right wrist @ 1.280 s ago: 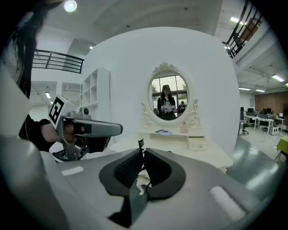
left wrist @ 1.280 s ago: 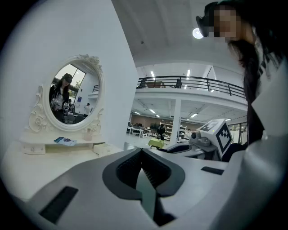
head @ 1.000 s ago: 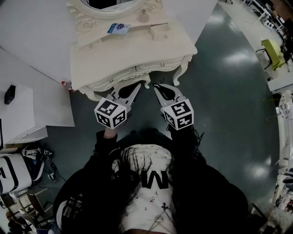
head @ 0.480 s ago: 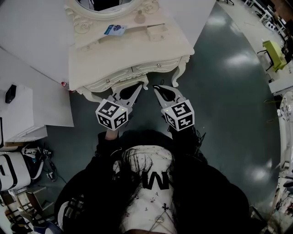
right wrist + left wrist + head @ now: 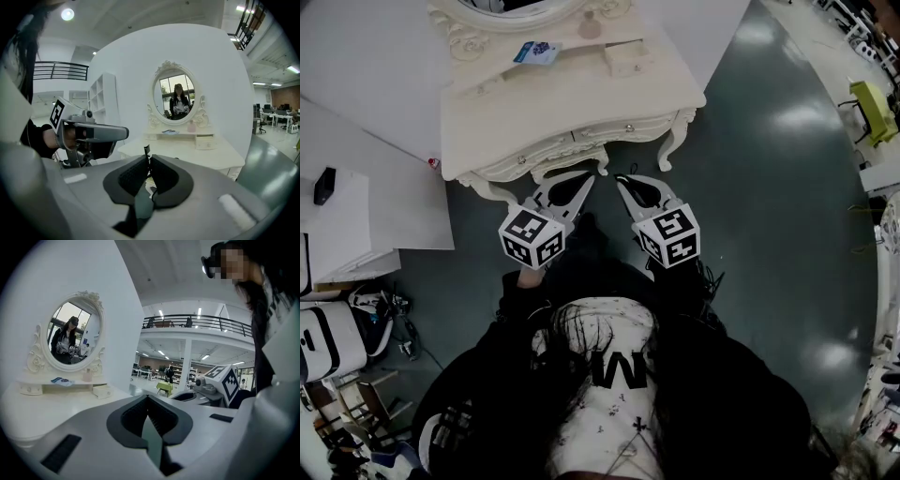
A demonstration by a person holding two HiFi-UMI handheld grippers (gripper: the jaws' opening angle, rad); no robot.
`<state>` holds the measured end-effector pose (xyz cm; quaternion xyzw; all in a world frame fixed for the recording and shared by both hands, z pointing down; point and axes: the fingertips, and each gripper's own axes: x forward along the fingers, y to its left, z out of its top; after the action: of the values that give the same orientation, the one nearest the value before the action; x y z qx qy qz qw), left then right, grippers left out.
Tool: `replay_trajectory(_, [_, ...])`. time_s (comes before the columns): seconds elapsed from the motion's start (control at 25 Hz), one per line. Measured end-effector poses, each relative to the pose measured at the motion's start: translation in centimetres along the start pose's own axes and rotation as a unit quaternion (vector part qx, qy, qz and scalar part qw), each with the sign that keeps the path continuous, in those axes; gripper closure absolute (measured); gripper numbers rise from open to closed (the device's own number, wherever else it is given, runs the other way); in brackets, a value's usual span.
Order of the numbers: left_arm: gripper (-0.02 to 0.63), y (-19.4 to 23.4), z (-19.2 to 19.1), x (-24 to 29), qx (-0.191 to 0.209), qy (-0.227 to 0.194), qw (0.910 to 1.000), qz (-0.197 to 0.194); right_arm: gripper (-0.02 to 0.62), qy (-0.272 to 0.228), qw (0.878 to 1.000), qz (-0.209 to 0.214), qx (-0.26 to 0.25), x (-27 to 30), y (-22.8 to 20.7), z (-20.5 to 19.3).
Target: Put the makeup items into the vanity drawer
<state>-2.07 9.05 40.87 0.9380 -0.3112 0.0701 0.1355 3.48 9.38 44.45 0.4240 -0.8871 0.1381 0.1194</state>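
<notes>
- Cap (image 5: 598,361), pale and patterned, worn by the person holding both tools; a large dark "M" on its crown is the only writing that can be read.
- Left gripper (image 5: 586,178): grey body and a cube of black-and-white square markers (image 5: 532,235) at the hand end. In the left gripper view its dark pads (image 5: 133,416) are pressed together with nothing between them. It is held in the air just short of the vanity's front edge.
- Right gripper (image 5: 622,178): the same make, with its own marker cube (image 5: 669,234), held just beside the left one. In the right gripper view its pads (image 5: 164,176) meet at the tips. A thin dark sliver stands up there; I cannot tell what it is.
- Vanity drawer (image 5: 623,129): cream, carved front with a small round knob, shut. It lies directly beyond the two grippers.
- Vanity top (image 5: 553,103): cream and bare.
- Raised back shelf (image 5: 487,75): it carries the makeup items, well apart from both grippers.
  - Blue packet (image 5: 535,52), lying flat; its print is too small to read.
  - Small pale pink bottle (image 5: 590,27), upright, close to the mirror's base.
  - Little cream drawer box (image 5: 624,59), at the shelf's right end.
- Oval mirror (image 5: 175,96) in a scrolled cream frame, reflecting the person.
</notes>
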Motion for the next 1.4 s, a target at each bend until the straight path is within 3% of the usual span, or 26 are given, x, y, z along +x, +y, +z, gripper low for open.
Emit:
replay_trajectory(0.28, [0.606, 4.6, 0.0, 3.8, -0.008, 0.012, 0.9998, -0.016, 0.56, 0.014, 1.0, -0.014, 0.009, 4.1, -3.6, 0.4])
replay_trajectory(0.64, [0.606, 12.8, 4.1, 10.3, 0.015, 0.026, 0.9982, -0.052, 0.56, 0.013, 0.998, -0.05, 0.019, 11.5, -10.4, 4.8])
replay_trajectory(1.0, [0.606, 19.9, 5.9, 14.5, 0.008, 0.034, 0.9955, -0.088, 0.56, 0.027, 0.996, -0.075, 0.028, 18.0, -14.0, 6.9])
replay_trajectory(1.4, [0.606, 24.6, 7.0, 17.0, 0.007, 0.035, 0.9925, -0.117, 0.56, 0.034, 0.994, -0.105, 0.027, 22.1, -16.5, 8.5])
